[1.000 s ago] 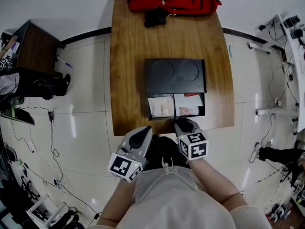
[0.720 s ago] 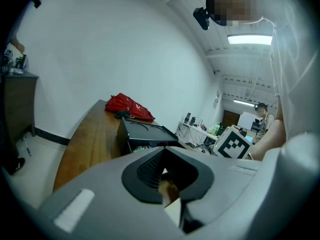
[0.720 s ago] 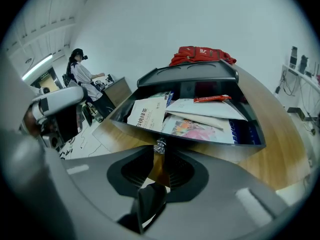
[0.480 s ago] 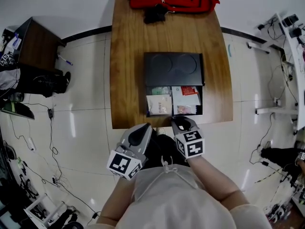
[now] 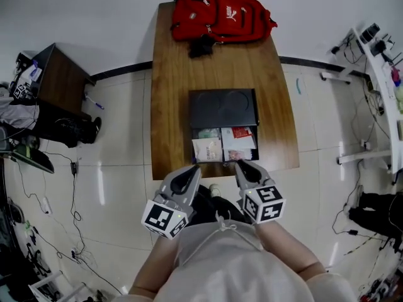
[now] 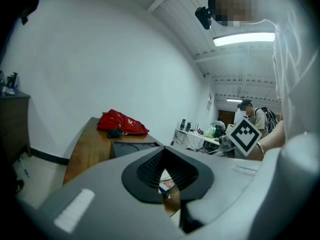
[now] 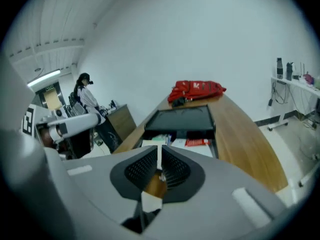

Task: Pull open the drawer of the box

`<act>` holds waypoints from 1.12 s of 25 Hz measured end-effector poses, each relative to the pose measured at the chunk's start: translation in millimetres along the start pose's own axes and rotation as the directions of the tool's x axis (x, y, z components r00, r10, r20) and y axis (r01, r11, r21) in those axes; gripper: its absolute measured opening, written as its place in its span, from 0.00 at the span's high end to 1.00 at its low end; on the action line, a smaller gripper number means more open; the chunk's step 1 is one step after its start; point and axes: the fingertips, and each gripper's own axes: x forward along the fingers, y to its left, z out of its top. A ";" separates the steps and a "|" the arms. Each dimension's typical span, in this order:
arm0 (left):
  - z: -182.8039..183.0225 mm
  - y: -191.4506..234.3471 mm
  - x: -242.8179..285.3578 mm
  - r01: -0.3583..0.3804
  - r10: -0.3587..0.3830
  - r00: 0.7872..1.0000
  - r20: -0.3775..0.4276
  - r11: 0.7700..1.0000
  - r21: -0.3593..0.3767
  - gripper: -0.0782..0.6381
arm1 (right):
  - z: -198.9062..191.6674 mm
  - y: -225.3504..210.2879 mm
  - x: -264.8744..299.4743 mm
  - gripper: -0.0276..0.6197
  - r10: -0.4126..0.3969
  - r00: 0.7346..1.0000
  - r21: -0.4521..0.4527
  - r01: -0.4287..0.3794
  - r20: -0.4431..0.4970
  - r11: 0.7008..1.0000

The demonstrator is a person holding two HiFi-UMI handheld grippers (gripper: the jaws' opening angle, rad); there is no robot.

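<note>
A black box point(image 5: 223, 108) sits on the wooden table point(image 5: 170, 106), also seen in the right gripper view as the box point(image 7: 182, 118). Its drawer point(image 5: 225, 145) stands pulled out toward me, with papers and a red packet inside. My right gripper point(image 5: 243, 166) hovers just in front of the drawer's right front edge. Its jaws are closing to a narrow slit with nothing between them, right gripper point(image 7: 160, 153). My left gripper point(image 5: 188, 172) hangs off the table's near edge, left of the drawer. Its pads meet at the tips, empty, left gripper point(image 6: 163, 152).
A red backpack point(image 5: 220, 16) and a dark bundle point(image 5: 203, 45) lie at the table's far end. A dark side cabinet point(image 5: 53, 74) stands to the left on the floor. Cables trail across the tiles, and shelving point(image 5: 378, 49) is at the right.
The drawer has come further out of the box. The right gripper has drawn back toward me with it. The left gripper has stayed by the table edge.
</note>
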 end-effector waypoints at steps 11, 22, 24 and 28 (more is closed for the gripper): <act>88.3 -48.0 -26.2 0.002 -0.024 0.989 0.147 0.989 0.150 0.88 | 95.1 39.2 -79.6 0.95 0.086 0.945 -0.236 -0.010 0.316 0.972; 33.2 -88.7 -114.4 -0.004 -0.007 0.993 0.117 0.996 0.094 0.88 | 23.3 88.3 -139.4 0.95 0.095 0.948 -0.256 -0.015 0.304 0.967; 25.5 -101.6 -136.0 -0.001 -0.009 0.993 0.121 0.996 0.090 0.88 | 7.8 103.7 -155.1 0.95 0.095 0.947 -0.261 -0.012 0.308 0.965; 12.2 -133.7 -173.9 0.034 -0.048 0.991 0.128 0.993 0.113 0.88 | -25.5 131.0 -185.9 0.95 0.083 0.942 -0.268 0.008 0.324 0.963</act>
